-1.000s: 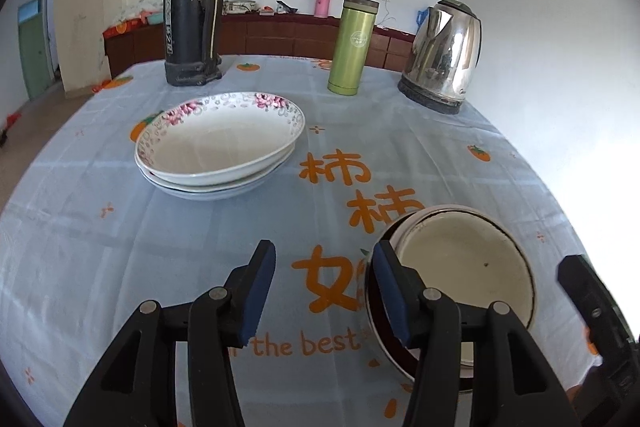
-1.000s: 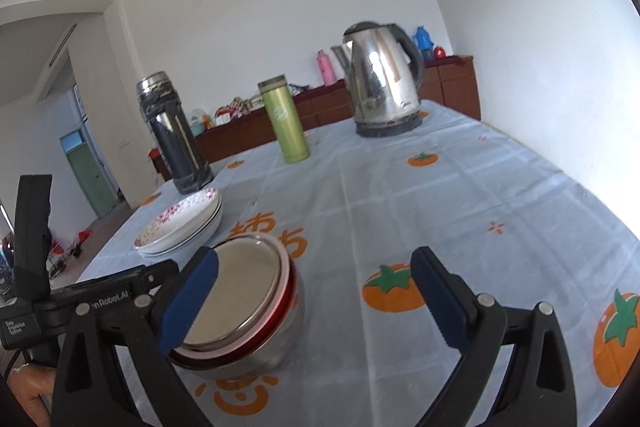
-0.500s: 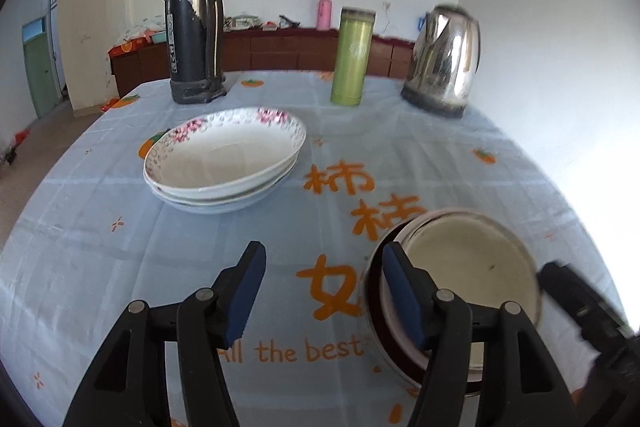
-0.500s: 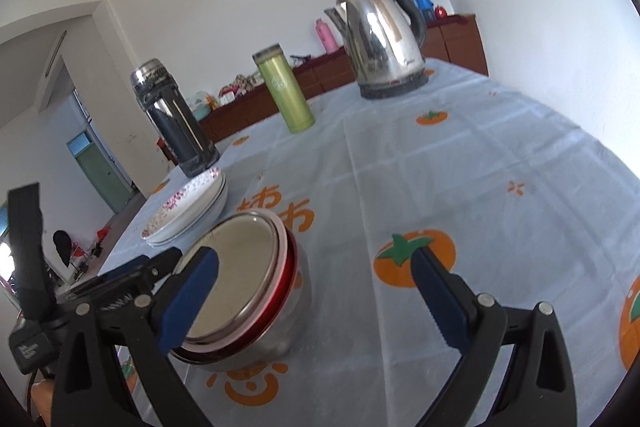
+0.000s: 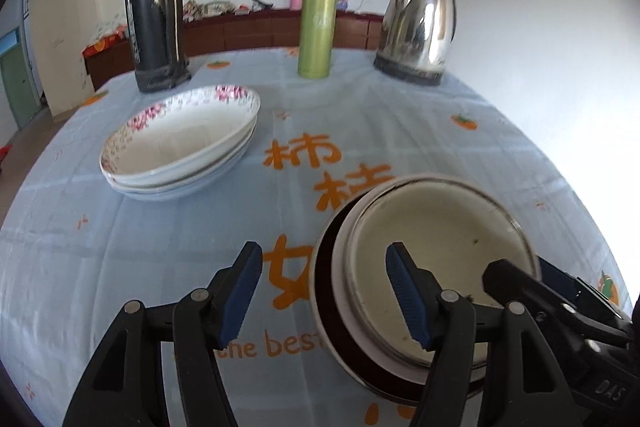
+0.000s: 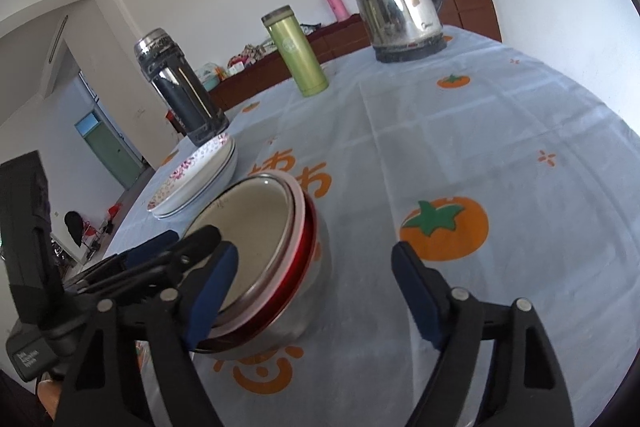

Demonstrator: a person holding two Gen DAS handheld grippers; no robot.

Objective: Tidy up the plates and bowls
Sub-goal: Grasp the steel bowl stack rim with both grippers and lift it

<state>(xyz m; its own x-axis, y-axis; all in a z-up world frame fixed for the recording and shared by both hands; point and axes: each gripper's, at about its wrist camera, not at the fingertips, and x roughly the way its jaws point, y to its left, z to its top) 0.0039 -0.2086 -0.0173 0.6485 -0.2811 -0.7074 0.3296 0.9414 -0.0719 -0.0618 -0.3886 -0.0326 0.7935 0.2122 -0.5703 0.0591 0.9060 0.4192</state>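
Note:
A nest of metal bowls (image 5: pixel 436 247) with red and pink rims stands on the tablecloth near the front right. My left gripper (image 5: pixel 324 291) straddles the nest's left rim, one finger outside and one over the inside. Its jaws are opening and no pad presses on the bowl. My right gripper (image 6: pixel 314 291) straddles the right wall of the same bowls (image 6: pixel 256 223). Its jaws are closing, but the outer finger still stands apart from the wall. A stack of white floral plates (image 5: pixel 180 147) sits to the left, also visible in the right wrist view (image 6: pixel 196 179).
Along the far side of the table stand a black thermos (image 5: pixel 156 11), a green flask (image 5: pixel 318 27) and a steel kettle (image 5: pixel 418 27). A brown sideboard (image 5: pixel 260 31) runs along the back wall. The blue tablecloth (image 5: pixel 120 267) carries orange prints.
Both grippers have come down closer to the nested bowls. The left jaws have spread wider. The right jaws have narrowed around the bowls' right wall.

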